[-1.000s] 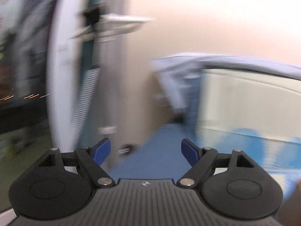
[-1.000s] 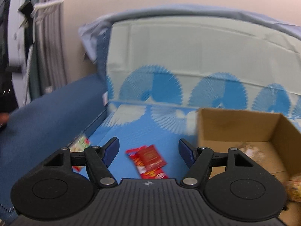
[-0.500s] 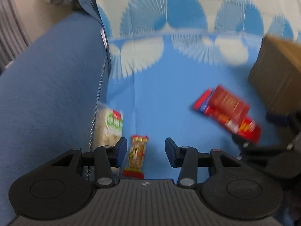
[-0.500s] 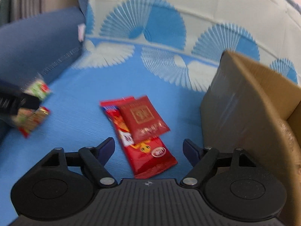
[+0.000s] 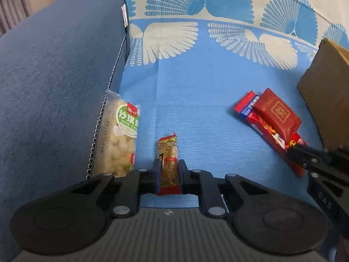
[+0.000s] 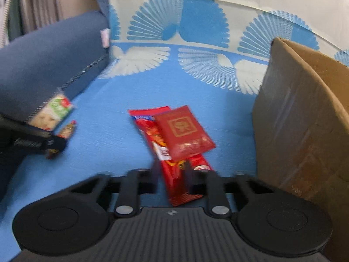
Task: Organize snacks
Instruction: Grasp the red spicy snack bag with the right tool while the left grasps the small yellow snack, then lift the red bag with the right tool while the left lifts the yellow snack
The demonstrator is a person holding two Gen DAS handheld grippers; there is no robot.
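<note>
My left gripper (image 5: 167,170) is shut on a small yellow snack bar with red ends (image 5: 167,152) that lies on the blue sofa cover. My right gripper (image 6: 172,172) has closed around the near end of a long red snack packet (image 6: 174,174). A dark red square packet (image 6: 183,133) lies on top of that long packet. Both red packets show in the left wrist view (image 5: 274,113), with the right gripper (image 5: 305,155) at their near end. A cardboard box (image 6: 305,118) stands to the right.
A green and white snack bag (image 5: 120,135) leans against the dark blue sofa arm (image 5: 54,76) on the left. The blue and white fan-patterned cover (image 5: 196,76) spreads over the seat and backrest.
Both grippers have come down to the seat and closed, the left on the small yellow bar, the right around the long red packet. A second ago the left view pointed at the room.
</note>
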